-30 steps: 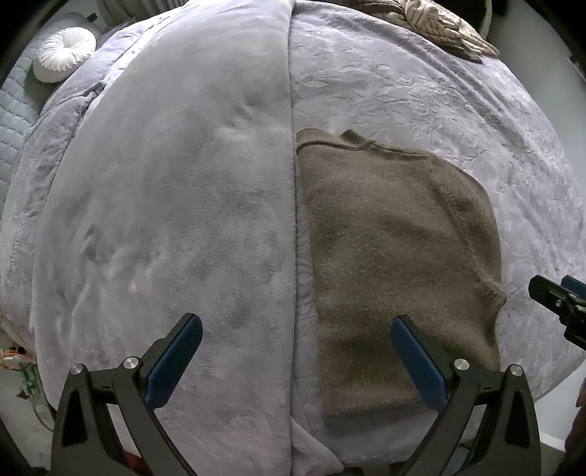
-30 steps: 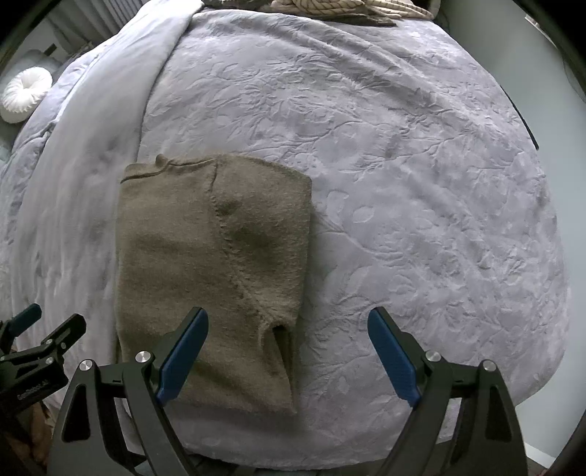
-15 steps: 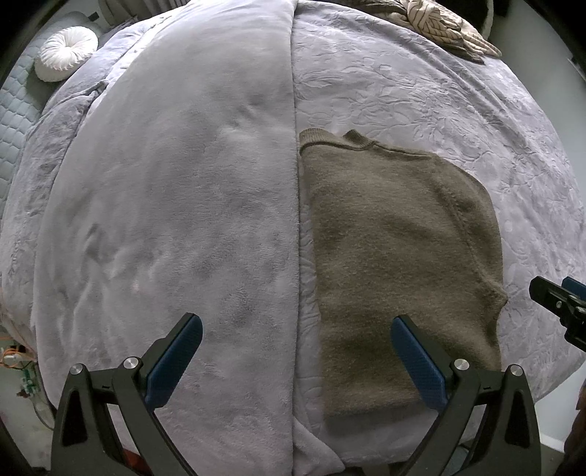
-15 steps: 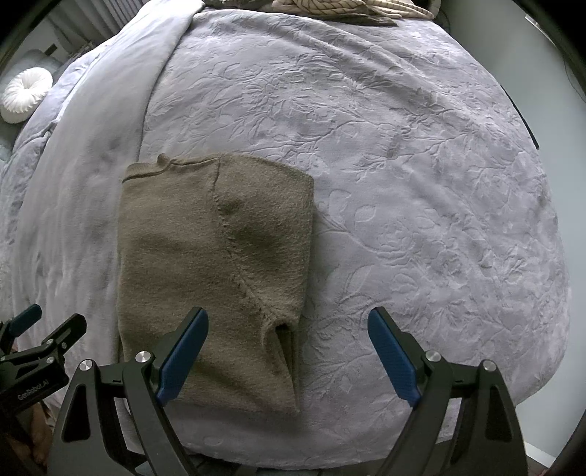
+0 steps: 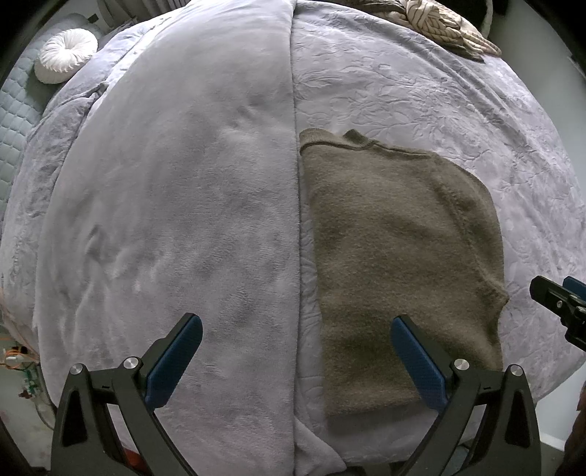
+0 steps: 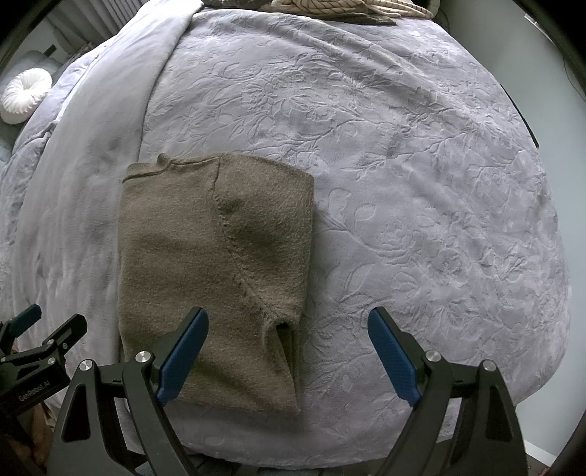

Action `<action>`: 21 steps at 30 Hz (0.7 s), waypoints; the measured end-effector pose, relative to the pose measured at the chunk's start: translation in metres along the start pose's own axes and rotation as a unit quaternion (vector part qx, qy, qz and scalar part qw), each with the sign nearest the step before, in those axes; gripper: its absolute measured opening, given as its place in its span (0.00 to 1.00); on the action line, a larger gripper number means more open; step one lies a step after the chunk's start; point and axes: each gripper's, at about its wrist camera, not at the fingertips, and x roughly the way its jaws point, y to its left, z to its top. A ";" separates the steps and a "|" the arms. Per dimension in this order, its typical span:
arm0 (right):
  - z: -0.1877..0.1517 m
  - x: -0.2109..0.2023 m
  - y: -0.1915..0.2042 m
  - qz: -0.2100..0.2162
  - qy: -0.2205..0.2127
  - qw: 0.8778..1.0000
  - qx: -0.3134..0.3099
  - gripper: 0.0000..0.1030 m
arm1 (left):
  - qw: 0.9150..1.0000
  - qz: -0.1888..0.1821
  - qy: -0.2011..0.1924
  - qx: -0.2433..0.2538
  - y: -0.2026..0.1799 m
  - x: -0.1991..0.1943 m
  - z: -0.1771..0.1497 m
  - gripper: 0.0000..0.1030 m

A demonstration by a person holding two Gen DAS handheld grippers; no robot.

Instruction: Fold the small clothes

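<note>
An olive-brown knit sweater lies folded into a narrow rectangle on the grey bed, neckline at the far end; it also shows in the right wrist view. My left gripper is open and empty, held above the bed's near edge, its right finger over the sweater's hem. My right gripper is open and empty, its left finger over the sweater's near right part, by a folded sleeve opening. Each gripper shows at the edge of the other's view: the right one and the left one.
The bed has a smooth grey blanket on the left and an embossed floral cover on the right. A round white cushion lies at the far left. A striped cloth lies at the far end. A wall is to the right.
Both grippers stay open and nearly still. The views have shifted only slightly; the sweater has not moved.
</note>
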 end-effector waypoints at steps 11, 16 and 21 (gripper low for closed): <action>-0.004 0.001 0.003 0.000 0.002 1.000 0.005 0.88 | 1.000 0.009 0.003 0.011 0.001 0.003 0.003 1.00; -0.005 0.003 0.004 0.001 0.004 1.000 0.004 0.88 | 1.000 0.005 -0.002 0.011 -0.002 0.001 0.000 1.00; -0.006 0.004 0.007 0.001 0.005 1.000 0.004 0.88 | 1.000 -0.004 0.000 0.001 0.001 0.000 0.001 1.00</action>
